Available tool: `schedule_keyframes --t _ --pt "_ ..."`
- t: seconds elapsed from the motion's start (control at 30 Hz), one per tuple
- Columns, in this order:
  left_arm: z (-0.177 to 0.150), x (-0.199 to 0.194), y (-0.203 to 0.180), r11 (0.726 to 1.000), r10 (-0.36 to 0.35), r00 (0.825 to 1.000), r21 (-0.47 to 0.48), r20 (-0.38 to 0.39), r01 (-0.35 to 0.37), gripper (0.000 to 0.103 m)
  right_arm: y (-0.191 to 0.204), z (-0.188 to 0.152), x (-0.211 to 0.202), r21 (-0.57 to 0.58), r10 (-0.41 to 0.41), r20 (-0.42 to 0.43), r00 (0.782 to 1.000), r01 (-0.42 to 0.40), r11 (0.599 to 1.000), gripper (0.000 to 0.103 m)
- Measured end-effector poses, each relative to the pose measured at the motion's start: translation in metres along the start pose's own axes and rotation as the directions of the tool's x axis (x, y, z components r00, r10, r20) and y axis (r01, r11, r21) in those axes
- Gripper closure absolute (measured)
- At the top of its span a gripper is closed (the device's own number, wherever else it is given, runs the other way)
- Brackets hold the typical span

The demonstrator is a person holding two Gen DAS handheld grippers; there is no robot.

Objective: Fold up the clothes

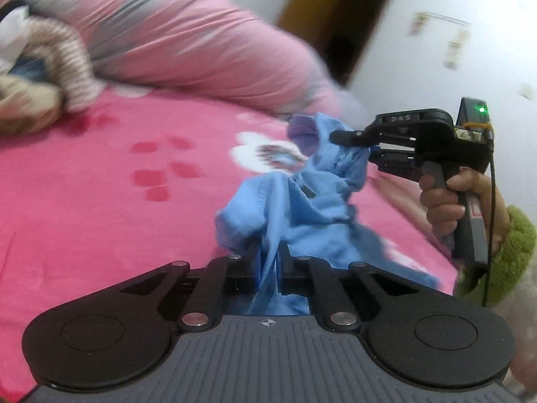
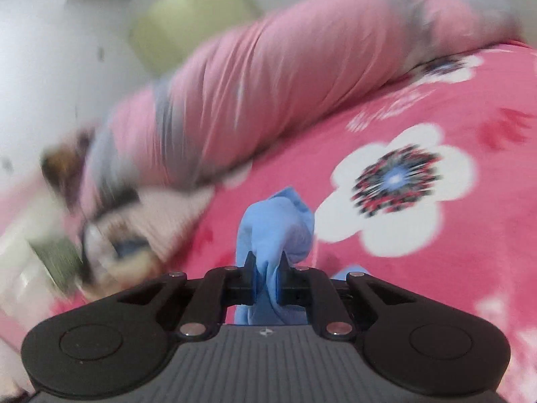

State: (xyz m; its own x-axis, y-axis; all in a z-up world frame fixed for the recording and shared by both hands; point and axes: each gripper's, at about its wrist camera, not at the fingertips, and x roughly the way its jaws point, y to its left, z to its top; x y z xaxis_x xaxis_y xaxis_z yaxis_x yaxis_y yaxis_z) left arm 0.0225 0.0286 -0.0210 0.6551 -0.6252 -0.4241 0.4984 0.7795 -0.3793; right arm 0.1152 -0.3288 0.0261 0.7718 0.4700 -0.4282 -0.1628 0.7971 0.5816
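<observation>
I have my left gripper (image 1: 268, 255) clamped on a fold of the blue garment (image 1: 302, 208), and my right gripper (image 2: 266, 265) is clamped on another bunch of it, so the cloth hangs crumpled between them above the pink flowered bed (image 1: 100, 184). Motion blur smears the rolled pink duvet (image 1: 188, 40) and the clothes heap (image 1: 37, 77) at the bed's far edge, too soft to identify
</observation>
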Motion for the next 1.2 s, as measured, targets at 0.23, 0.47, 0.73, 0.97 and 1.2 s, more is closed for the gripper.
schedule_keyframes --t 0.23,0.47,0.73,0.97,1.2 --pt "-0.029 -0.035 -0.042 0.980 -0.095 0.994 0.171 -0.051 0.102 0.096 -0.046 -0.040 -0.136 0.164 -0.130 0.156 0.979 0.104 0.981 0.097" --pt "-0.047 -0.037 -0.049 0.981 -0.059 0.989 0.175 -0.134 0.082 0.095 -0.118 -0.101 -0.189 0.375 -0.359 0.100 0.928 0.299 0.878 0.099" --pt "-0.028 -0.038 -0.050 0.991 -0.070 0.992 0.107 -0.102 0.081 0.064 -0.115 -0.121 -0.219 0.374 -0.439 0.178 0.880 0.352 0.858 0.091" --pt "-0.023 -0.014 -0.068 0.996 -0.065 0.992 0.055 -0.112 0.071 0.040 -0.056 -0.114 -0.203 0.089 -0.301 0.244 0.922 0.288 0.953 0.072" --pt "-0.018 0.008 -0.048 0.986 0.060 0.988 -0.149 -0.140 -0.081 0.095 -0.016 -0.129 -0.166 -0.086 -0.121 0.162 0.979 0.136 0.987 0.070"
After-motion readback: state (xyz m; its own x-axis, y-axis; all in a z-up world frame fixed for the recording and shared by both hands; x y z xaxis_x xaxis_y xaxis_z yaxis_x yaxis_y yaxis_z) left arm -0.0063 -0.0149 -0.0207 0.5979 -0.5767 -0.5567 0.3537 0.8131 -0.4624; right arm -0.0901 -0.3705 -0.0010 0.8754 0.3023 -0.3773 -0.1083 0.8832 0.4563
